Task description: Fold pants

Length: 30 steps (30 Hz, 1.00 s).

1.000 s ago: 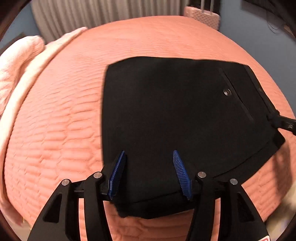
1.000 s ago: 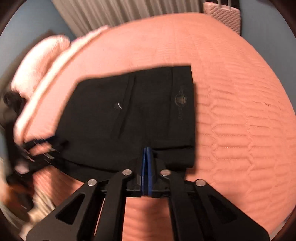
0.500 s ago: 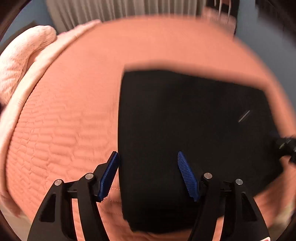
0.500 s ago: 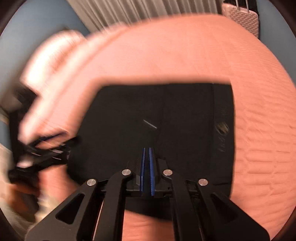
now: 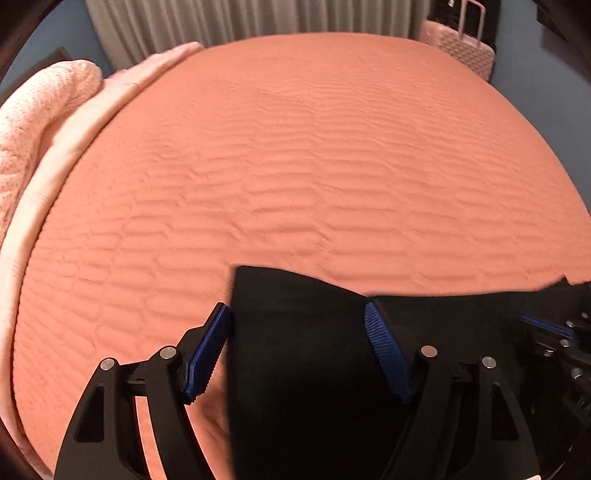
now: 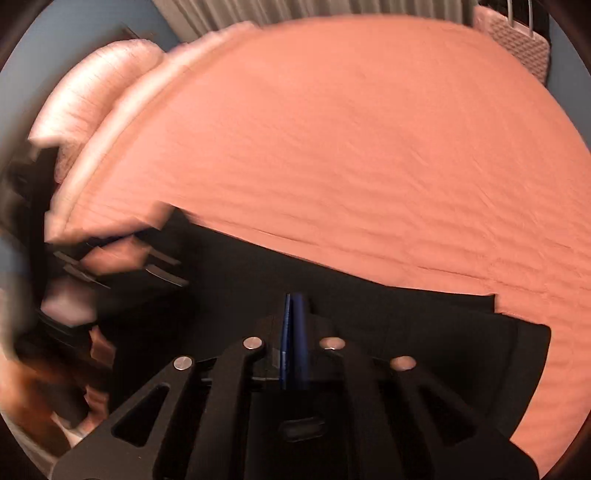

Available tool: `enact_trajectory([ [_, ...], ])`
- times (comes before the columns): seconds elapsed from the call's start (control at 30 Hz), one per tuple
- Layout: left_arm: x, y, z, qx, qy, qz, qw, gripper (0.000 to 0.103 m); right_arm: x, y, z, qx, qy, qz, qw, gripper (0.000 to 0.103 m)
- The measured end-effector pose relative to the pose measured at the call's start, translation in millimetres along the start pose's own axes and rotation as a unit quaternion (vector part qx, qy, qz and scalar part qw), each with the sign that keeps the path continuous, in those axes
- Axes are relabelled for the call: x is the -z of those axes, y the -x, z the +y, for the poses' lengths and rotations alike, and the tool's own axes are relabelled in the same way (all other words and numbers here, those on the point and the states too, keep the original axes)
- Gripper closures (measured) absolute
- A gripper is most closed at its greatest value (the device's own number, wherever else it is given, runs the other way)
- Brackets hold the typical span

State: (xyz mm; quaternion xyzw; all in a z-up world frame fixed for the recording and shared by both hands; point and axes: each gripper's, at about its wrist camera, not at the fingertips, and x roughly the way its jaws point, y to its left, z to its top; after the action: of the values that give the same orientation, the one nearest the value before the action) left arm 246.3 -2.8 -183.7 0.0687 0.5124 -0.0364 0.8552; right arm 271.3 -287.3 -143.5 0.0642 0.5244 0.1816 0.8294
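Observation:
The black pants (image 5: 303, 369) lie folded on the salmon quilted bed (image 5: 295, 166), low in both views near its front edge. My left gripper (image 5: 295, 310) straddles their left end. Its jaws are opening, with the cloth spanning the gap; the left pad (image 5: 207, 350) sits at the cloth's edge. My right gripper (image 6: 293, 299) is shut, its blue pads pinched on the near edge of the pants (image 6: 406, 325). The right gripper (image 5: 546, 328) also shows at the right edge of the left wrist view. In the right wrist view the left gripper (image 6: 122, 258) is a blur.
A pale pink knitted blanket (image 5: 33, 122) is heaped along the bed's left side. A pink suitcase (image 5: 461, 48) stands beyond the far right corner, with grey curtains (image 5: 258, 18) behind the bed. Broad bare quilt stretches beyond the pants.
Both grippers have drawn back toward the bed's near edge and the pants have slid with them, now low in the views. The left jaws have widened. The right pads have stayed shut.

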Motion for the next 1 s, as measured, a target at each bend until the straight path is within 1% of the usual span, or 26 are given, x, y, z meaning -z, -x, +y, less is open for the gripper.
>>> enact_trajectory([
  [0.03,-3.1,-1.3,5.1,0.005,0.001,-0.001,1.0,0.029,-1.0,5.5,-10.5,-0.016,-0.026,-0.01,0.999,0.103],
  [0.07,-7.7,1.6,10.7,-0.006,-0.002,-0.01,0.9999,0.031,-2.5,19.2,-15.3,0.019,-0.045,-0.033,0.998,0.097],
  [0.1,-8.5,10.5,14.0,-0.029,-0.016,-0.03,0.999,0.031,-0.6,33.3,-16.7,0.045,-0.041,-0.054,0.997,0.097],
  [0.13,-12.8,29.0,3.2,-0.037,-0.029,-0.045,0.9979,0.032,4.8,49.0,-14.1,0.043,-0.031,-0.076,0.996,0.097],
  [0.17,-11.2,38.1,-2.3,-0.044,-0.041,-0.054,0.9968,0.032,11.2,53.0,-11.5,0.019,-0.02,-0.076,0.997,0.099],
  [0.2,-13.7,38.6,-1.9,-0.048,-0.049,-0.057,0.9961,0.032,19.5,44.9,-11.5,0.021,0.0,-0.05,0.999,0.099],
  [0.23,-22.8,37.7,0.1,-0.04,-0.051,-0.052,0.9965,0.032,33.7,39.8,-22.7,0.053,0.011,-0.03,0.998,0.103],
  [0.27,-22.2,44.3,-4.7,-0.031,-0.05,-0.048,0.9971,0.032,47.2,38.5,-32.5,0.064,0.006,-0.034,0.997,0.103],
  [0.3,-14.0,56.9,-15.0,-0.024,-0.049,-0.049,0.9973,0.032,58.0,49.7,-39.8,0.053,-0.024,-0.047,0.997,0.103],
  [0.33,-8.9,66.6,-26.3,-0.026,-0.051,-0.051,0.997,0.032,66.9,62.6,-37.8,0.058,-0.051,-0.059,0.995,0.098],
  [0.37,-8.2,69.3,-29.4,-0.027,-0.053,-0.051,0.9969,0.032,62.3,61.8,-20.8,0.06,-0.05,-0.071,0.994,0.098],
  [0.43,6.5,82.3,-41.3,-0.019,-0.046,-0.049,0.9976,0.032,73.8,65.2,-12.2,0.055,-0.027,-0.074,0.995,0.098],
  [0.47,13.3,84.6,-49.8,-0.012,-0.041,-0.047,0.998,0.032,89.0,59.7,-18.2,0.078,-0.008,-0.05,0.996,0.101],
  [0.5,19.4,86.1,-54.2,-0.01,-0.037,-0.044,0.9983,0.032,91.4,49.5,-15.9,0.086,0.001,-0.043,0.995,0.102],
  [0.53,24.4,99.3,-66.7,-0.008,-0.033,-0.041,0.9986,0.032,103.0,54.8,-21.1,0.079,-0.002,-0.059,0.995,0.101],
  [0.57,31.1,106.9,-74.6,-0.004,-0.034,-0.04,0.9986,0.032,109.4,67.8,-27.2,0.081,-0.03,-0.056,0.995,0.096],
  [0.6,38.3,112.2,-79.6,-0.002,-0.036,-0.038,0.9987,0.032,112.5,80.7,-23.9,0.082,-0.044,-0.058,0.994,0.096],
  [0.67,56.1,122.8,-87.9,0.0,-0.036,-0.03,0.9989,0.032,117.5,94.2,-5.7,0.06,-0.013,-0.082,0.995,0.096],
  [0.7,63.2,126.0,-91.2,0.006,-0.036,-0.024,0.999,0.032,120.7,92.9,1.5,0.061,0.012,-0.078,0.995,0.096],
  [0.77,80.4,130.4,-99.1,0.01,-0.033,-0.014,0.9993,0.032,129.4,78.7,-1.5,0.069,0.023,-0.049,0.996,0.098],
  [0.8,85.2,130.8,-101.2,0.011,-0.033,-0.011,0.9993,0.032,137.1,71.7,-7.8,0.072,0.022,-0.036,0.997,0.1],
  [0.83,94.4,130.2,-105.7,0.01,-0.036,-0.005,0.9993,0.031,141.9,68.8,-17.8,0.063,0.018,-0.039,0.997,0.102],
  [0.9,113.9,121.8,-110.0,-0.007,-0.059,0.012,0.9982,0.031,146.2,78.7,-34.3,0.034,-0.038,-0.047,0.998,0.102],
  [0.93,123.7,114.6,-108.5,-0.017,-0.065,0.025,0.9974,0.03,147.1,88.3,-36.4,0.034,-0.061,-0.047,0.996,0.095],
  [0.97,133.9,111.5,-103.2,-0.013,-0.063,0.024,0.9976,0.03,146.9,99.7,-36.1,0.042,-0.068,-0.055,0.995,0.095],
  [1.0,142.6,115.1,-95.8,-0.004,-0.056,0.003,0.9984,0.027,148.3,106.8,-31.0,0.04,-0.059,-0.06,0.996,0.095],
])
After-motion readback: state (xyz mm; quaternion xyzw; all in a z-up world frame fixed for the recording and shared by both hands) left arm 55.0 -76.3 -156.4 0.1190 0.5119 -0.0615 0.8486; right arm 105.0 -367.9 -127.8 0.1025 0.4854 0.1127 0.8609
